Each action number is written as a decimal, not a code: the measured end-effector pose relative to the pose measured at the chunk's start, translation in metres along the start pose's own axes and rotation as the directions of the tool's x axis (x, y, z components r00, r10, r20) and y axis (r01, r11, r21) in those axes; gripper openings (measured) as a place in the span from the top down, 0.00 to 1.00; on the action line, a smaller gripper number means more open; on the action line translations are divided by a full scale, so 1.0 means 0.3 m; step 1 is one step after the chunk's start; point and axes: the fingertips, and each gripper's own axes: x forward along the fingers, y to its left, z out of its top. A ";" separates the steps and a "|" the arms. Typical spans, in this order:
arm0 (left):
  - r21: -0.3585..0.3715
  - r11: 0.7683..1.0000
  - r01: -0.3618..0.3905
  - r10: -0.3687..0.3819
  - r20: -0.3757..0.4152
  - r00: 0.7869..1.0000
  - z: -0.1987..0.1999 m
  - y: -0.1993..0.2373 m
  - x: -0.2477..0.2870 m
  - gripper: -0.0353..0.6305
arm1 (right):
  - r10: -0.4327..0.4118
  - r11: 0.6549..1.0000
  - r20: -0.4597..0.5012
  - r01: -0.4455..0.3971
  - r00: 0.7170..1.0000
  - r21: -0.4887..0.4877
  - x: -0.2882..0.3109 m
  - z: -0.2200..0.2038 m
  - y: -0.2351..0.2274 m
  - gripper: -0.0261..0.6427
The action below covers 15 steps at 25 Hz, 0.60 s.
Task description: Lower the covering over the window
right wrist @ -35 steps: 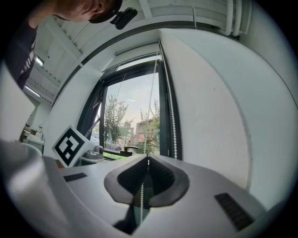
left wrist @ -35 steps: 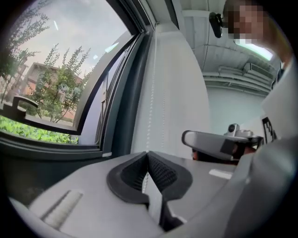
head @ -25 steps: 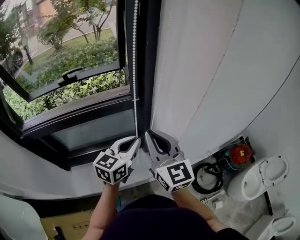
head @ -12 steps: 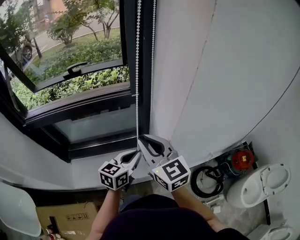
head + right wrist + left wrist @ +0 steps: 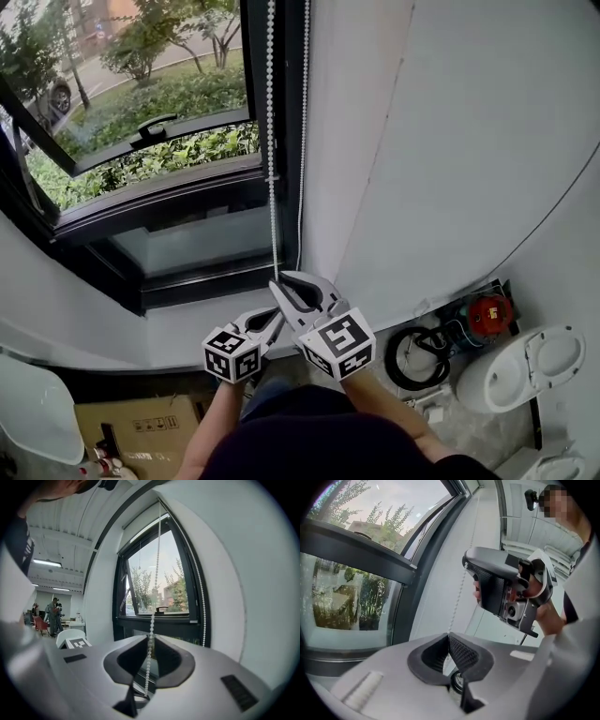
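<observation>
White beaded pull chain (image 5: 272, 141) hangs in two strands just in front of the right upright of the black metal window frame (image 5: 253, 56). One strand lies against the upright's inner edge. The other strand (image 5: 305, 112) lies on the side next to the white wall (image 5: 450, 150).

The inner strand drops past the frame's lower sill and runs straight into the right gripper (image 5: 280, 283), a grey two-jaw tool with a black-and-white marker cube. In the right gripper view its jaws are clenched on the chain (image 5: 157, 573), whose beads pass between the dark pads and out below them.

The left gripper (image 5: 275, 320), grey with the same kind of cube, sits just below and beside the right one, lower than the frame's sill. Its jaws are pinched together on the same strand (image 5: 461, 581), which rises from their tips towards the right gripper (image 5: 506, 590).

Through the tilted glass pane (image 5: 141, 103) inside the frame, green shrubs and trees show.

Below the frame and off to the wall side, a black coiled cable (image 5: 417, 356) and a red round device (image 5: 483, 314) lie on the floor.
</observation>
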 end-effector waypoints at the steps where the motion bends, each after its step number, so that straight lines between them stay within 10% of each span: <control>1: -0.001 1.000 0.005 -0.005 -0.003 1.000 -0.007 -0.004 0.002 0.93 | -0.003 1.000 -0.003 0.003 1.000 -0.001 0.000 -0.002 0.000 0.94; 15: -0.032 0.993 0.111 -0.109 0.034 0.993 -0.010 0.003 -0.044 0.92 | -0.029 1.000 -0.034 0.029 0.999 -0.008 0.053 -0.016 0.015 0.94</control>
